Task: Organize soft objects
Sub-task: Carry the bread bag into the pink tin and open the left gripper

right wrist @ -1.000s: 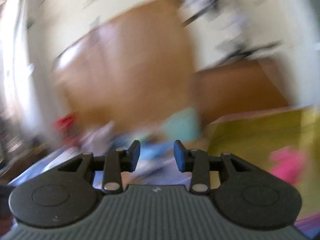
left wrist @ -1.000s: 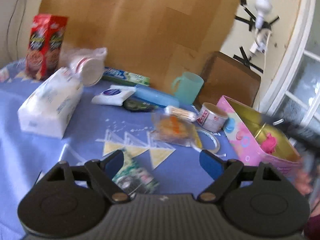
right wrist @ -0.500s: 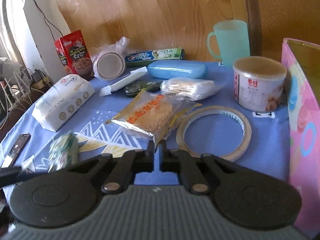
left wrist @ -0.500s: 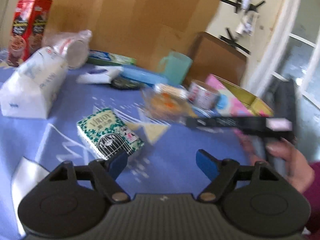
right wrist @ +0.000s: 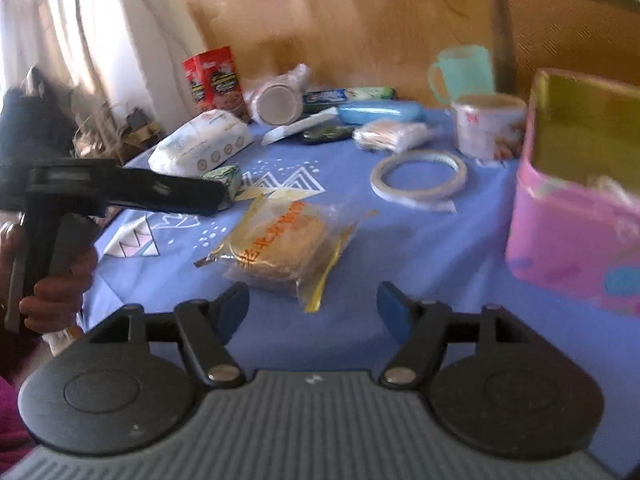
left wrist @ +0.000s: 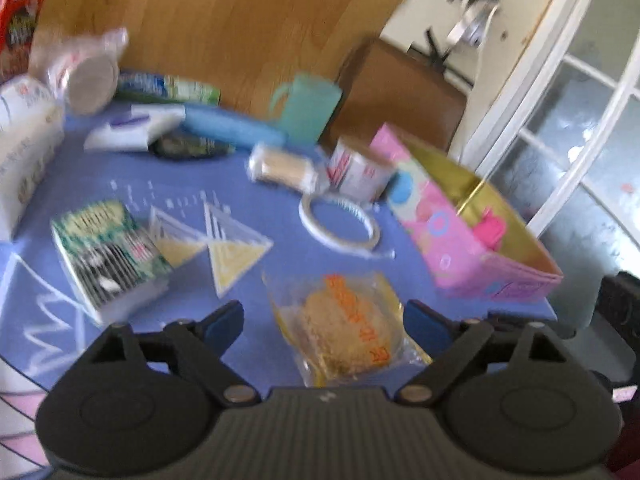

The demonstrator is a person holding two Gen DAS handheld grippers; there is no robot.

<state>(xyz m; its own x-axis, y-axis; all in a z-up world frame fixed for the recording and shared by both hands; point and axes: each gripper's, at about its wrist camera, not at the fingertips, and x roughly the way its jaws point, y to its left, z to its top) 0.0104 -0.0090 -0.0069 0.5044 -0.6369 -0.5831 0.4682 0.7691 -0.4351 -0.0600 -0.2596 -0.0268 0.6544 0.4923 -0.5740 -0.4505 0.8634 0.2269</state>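
A clear snack bag (left wrist: pixel 344 328) (right wrist: pixel 280 244) with orange lettering lies flat near the table's front edge. My left gripper (left wrist: pixel 324 326) hovers over it, jaws opening, the bag showing between the blue pads without touching them. My right gripper (right wrist: pixel 312 308) is just short of the bag, jaws opening, nothing between them. A green tissue pack (left wrist: pixel 108 252) (right wrist: pixel 224 178) lies to the left. A big white tissue pack (left wrist: pixel 20 152) (right wrist: pixel 200 146) sits further left. The pink box (left wrist: pixel 460 240) (right wrist: pixel 576 220) stands open at the right with a pink toy (left wrist: pixel 490 228) inside.
On the blue cloth lie a tape ring (left wrist: pixel 340 224), a tin can (left wrist: pixel 360 168), a swab packet (left wrist: pixel 284 166), a teal mug (left wrist: pixel 306 108) and a blue case (left wrist: pixel 232 128). In the right wrist view a hand (right wrist: pixel 60 280) holds the left gripper (right wrist: pixel 212 198).
The snack bag has come from the middle of the table to the front edge. The right gripper went from shut to open. The left gripper swung right, from the green pack to the bag.
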